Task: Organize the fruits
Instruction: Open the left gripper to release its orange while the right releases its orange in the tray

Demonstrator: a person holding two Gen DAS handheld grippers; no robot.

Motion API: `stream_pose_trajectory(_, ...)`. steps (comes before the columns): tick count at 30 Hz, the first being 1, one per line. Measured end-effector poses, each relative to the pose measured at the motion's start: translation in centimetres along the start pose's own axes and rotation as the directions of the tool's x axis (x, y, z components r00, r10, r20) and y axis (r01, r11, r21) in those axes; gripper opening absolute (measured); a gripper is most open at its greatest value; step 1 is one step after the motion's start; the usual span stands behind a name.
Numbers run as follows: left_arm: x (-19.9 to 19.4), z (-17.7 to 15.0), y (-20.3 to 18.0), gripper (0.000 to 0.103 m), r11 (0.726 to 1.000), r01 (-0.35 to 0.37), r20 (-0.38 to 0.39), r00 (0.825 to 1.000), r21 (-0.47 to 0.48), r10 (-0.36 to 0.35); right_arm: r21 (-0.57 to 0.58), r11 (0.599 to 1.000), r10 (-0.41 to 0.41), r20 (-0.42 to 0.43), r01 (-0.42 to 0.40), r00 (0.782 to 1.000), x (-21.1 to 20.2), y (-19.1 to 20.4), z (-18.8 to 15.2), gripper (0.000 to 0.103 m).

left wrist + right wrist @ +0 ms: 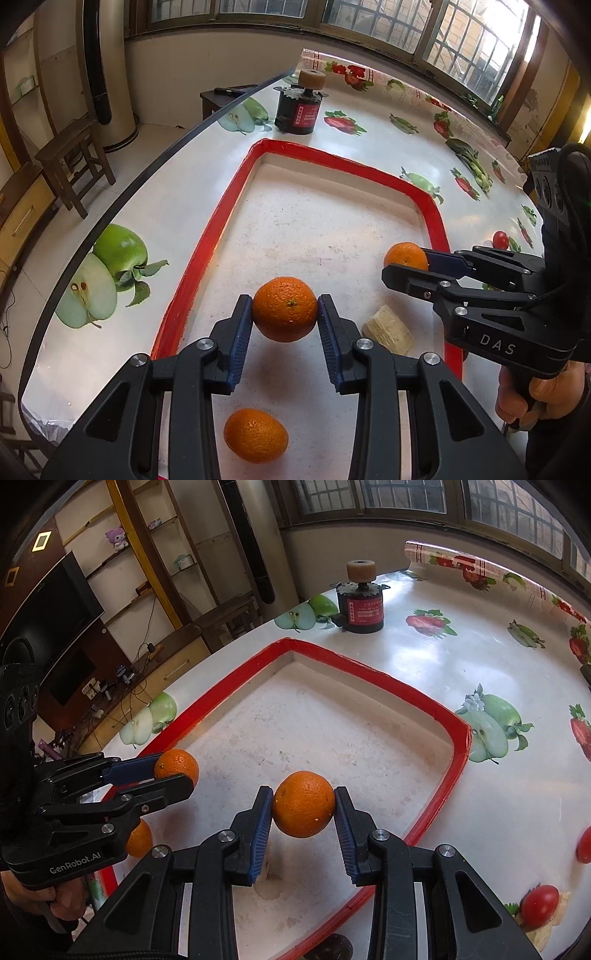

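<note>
Left gripper [285, 314]: blue ribbed pads pinching a round orange citrus fruit [285, 309] at its sides, held clear above the tray floor. Right gripper [303, 805]: same story, pads clamped on a second round orange citrus fruit [303, 804], also off the floor. Both point steeply down over the red-rimmed white rectangular tray [221, 218].

Already in the tray: 1 loose orange fruit [255, 440] below the left gripper, and a pale cut chunk of something ribbed [388, 330] lying between the 2 grippers; can't tell what it is.

Outside the tray on the fruit-print desk [461, 664]: 2 small red tomatoes [539, 910] at the right edge, near the tray's right rim, and a black cylindrical motor with a tan wheel on top [300, 107] at the far side.

My read: both oranges are about to be set down in the tray.

Risks:
- Round fruit held only at the pad tips. A small slip and it pops out and rolls.
- Released from height, an orange could roll into the loose one or bounce over the low rim.
- The 2 grippers are close together, so drifting inward could clip each other or the cut chunk.
</note>
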State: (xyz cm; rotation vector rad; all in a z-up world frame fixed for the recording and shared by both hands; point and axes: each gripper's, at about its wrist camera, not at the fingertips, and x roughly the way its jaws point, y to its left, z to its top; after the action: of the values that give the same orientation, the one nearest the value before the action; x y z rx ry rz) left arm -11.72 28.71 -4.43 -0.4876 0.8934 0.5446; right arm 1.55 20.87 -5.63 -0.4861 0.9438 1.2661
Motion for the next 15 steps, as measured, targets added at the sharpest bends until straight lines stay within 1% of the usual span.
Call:
stream_pose_trajectory(4, 1.1, -0.2, 0.1, 0.033, 1.0, -0.016, -0.034, 0.999, -0.004, 0.016, -0.006, 1.0, -0.002, -0.022, 0.002, 1.0, 1.0, 0.0, -0.1, 0.034)
stream_pose_trajectory(10, 1.0, -0.4, 0.6, 0.034, 0.998, -0.023, -0.033, 0.999, -0.052, 0.021, -0.011, 1.0, -0.006, -0.029, 0.005, 1.0, 1.3, 0.1, -0.2, 0.037)
stream_pose_trajectory(13, 0.7, -0.6, 1.0, 0.034, 0.997, -0.03, -0.031, 0.999, -0.069, 0.028, -0.016, 1.0, -0.017, -0.017, 0.016, 1.0, 0.9, 0.2, -0.3, 0.042)
stream_pose_trajectory(14, 0.6, -0.6, 1.1, 0.035, 0.997, -0.028, -0.029, 0.999, -0.075, 0.026, -0.016, 1.0, -0.015, -0.013, 0.015, 1.0, 0.7, 0.2, -0.3, 0.042)
stream_pose_trajectory(15, 0.3, -0.7, 1.1, 0.04, 0.996, -0.026, -0.024, 0.999, -0.081, 0.024, -0.011, 1.0, -0.009, -0.009, 0.009, 1.0, 0.3, 0.2, -0.4, 0.044)
